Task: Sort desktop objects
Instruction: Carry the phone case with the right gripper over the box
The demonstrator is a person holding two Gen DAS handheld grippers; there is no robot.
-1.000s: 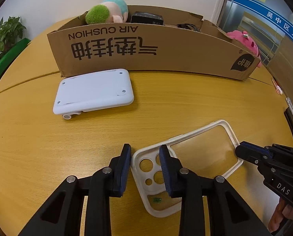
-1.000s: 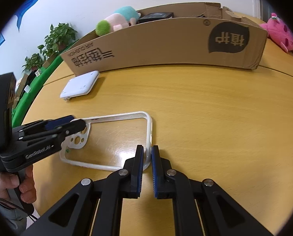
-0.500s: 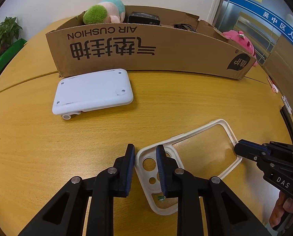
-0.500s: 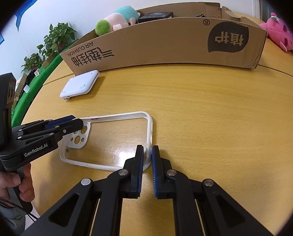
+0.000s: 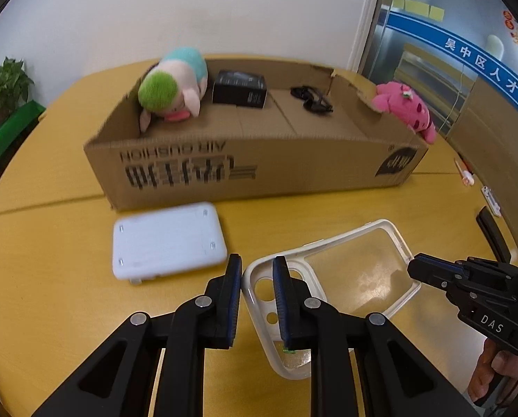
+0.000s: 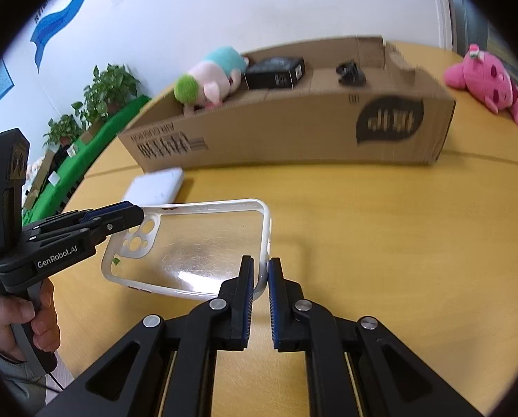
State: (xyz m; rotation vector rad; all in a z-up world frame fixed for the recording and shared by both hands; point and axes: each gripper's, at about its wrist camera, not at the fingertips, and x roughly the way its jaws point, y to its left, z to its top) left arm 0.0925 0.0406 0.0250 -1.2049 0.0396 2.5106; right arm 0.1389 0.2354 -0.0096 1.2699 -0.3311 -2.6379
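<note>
Bright even light, motion-blurred cardboard box (image 5: 255,170), dark fisheye corners

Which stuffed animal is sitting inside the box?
The green-headed plush lies in the cardboard box at its left end. The pink plush lies outside, on the table past the box's right end.

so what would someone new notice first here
Probably the clear phone case lifted off the wooden table, pinched at opposite ends by the left hand-held gripper and the right hand-held gripper. Behind it stands a long cardboard box holding a plush toy, with a pink plush toy beside its end.
</note>
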